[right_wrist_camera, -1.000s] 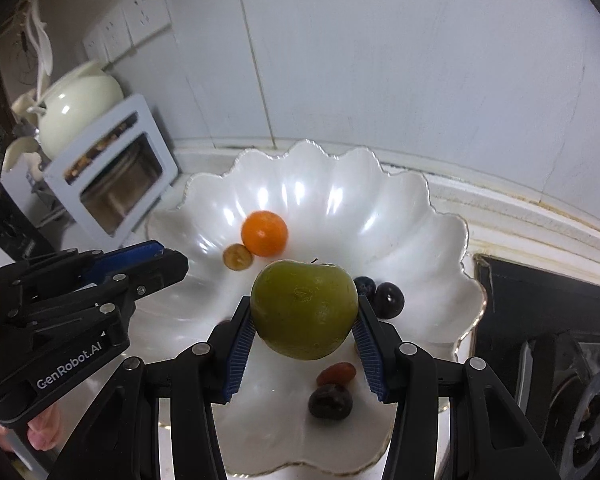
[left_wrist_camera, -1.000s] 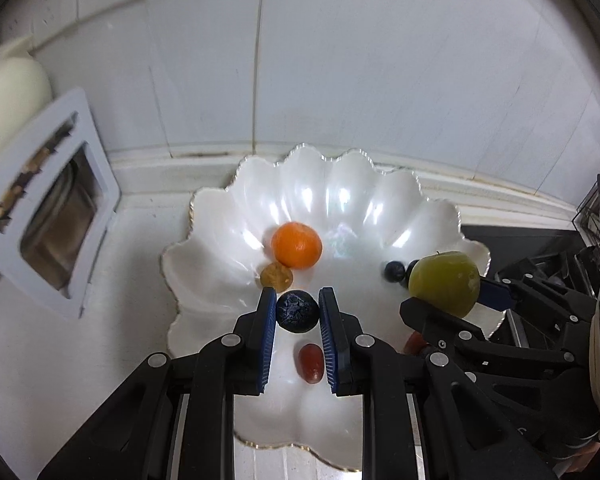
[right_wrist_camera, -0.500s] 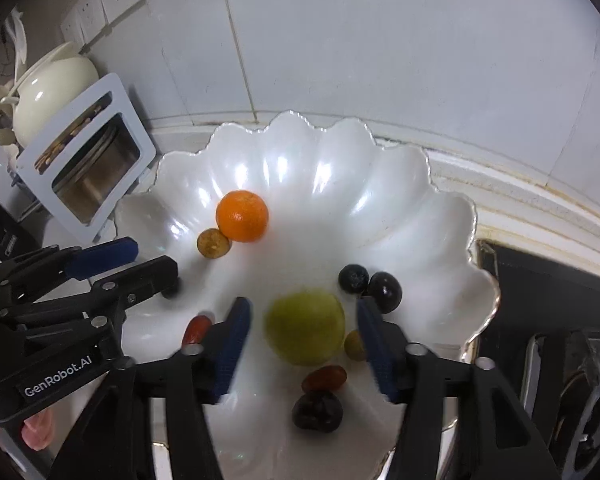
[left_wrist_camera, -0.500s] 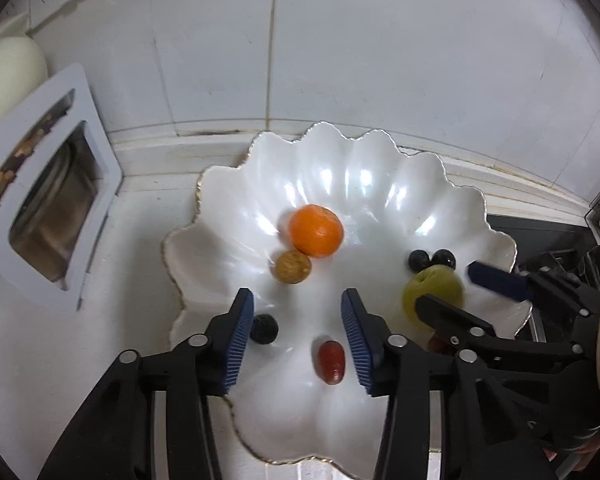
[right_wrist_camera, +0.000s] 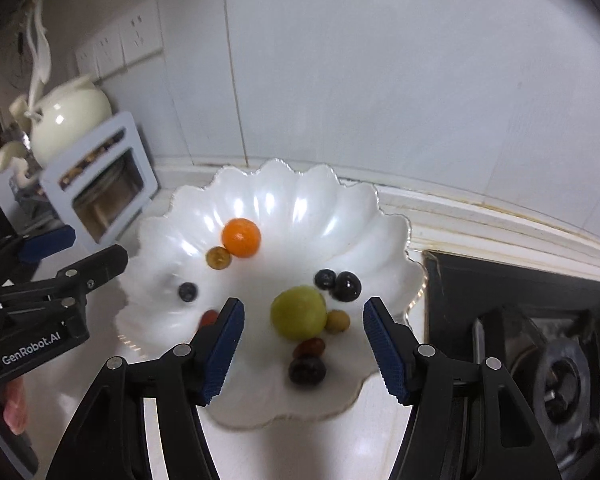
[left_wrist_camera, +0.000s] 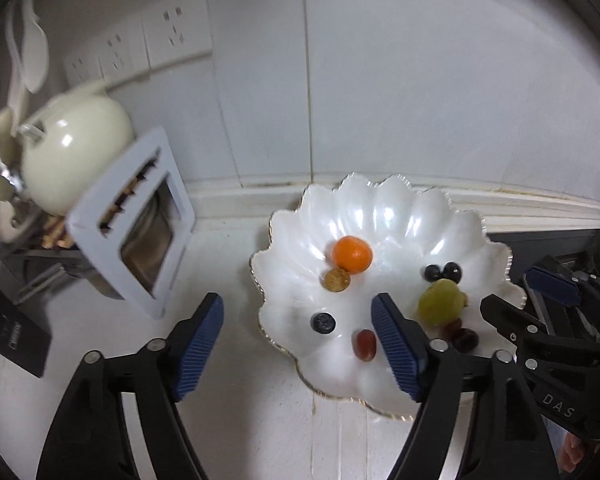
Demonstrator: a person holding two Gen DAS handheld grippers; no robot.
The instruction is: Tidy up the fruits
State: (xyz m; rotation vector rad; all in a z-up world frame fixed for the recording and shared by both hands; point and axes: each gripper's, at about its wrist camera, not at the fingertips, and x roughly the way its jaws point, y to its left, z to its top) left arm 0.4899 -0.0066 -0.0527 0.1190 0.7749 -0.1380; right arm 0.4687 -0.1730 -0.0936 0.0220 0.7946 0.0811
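Observation:
A white scalloped bowl (left_wrist_camera: pixel 296 240) (right_wrist_camera: pixel 360 216) stands on the white counter and holds all the fruit. In it lie an orange (left_wrist_camera: pixel 352 254) (right_wrist_camera: pixel 241 237), a green apple (left_wrist_camera: pixel 440 306) (right_wrist_camera: pixel 298 312), a blueberry (left_wrist_camera: pixel 323 323) (right_wrist_camera: pixel 188 291), a red fruit (left_wrist_camera: pixel 365 345), two dark berries (right_wrist_camera: pixel 338 283) and several small fruits. My left gripper (left_wrist_camera: pixel 298 346) is open and empty above the bowl's left front rim. My right gripper (right_wrist_camera: pixel 303 346) is open and empty, above and in front of the apple.
A white rack (left_wrist_camera: pixel 130 224) (right_wrist_camera: pixel 100 188) and a cream teapot (left_wrist_camera: pixel 74 156) stand at the left against the tiled wall. A black stove top (right_wrist_camera: pixel 540 320) lies right of the bowl. Wall sockets (left_wrist_camera: pixel 140 48) are above.
Both grippers opened and pulled back and up. The left one let go of the blueberry, the right one let go of the green apple; both fruits now lie in the bowl.

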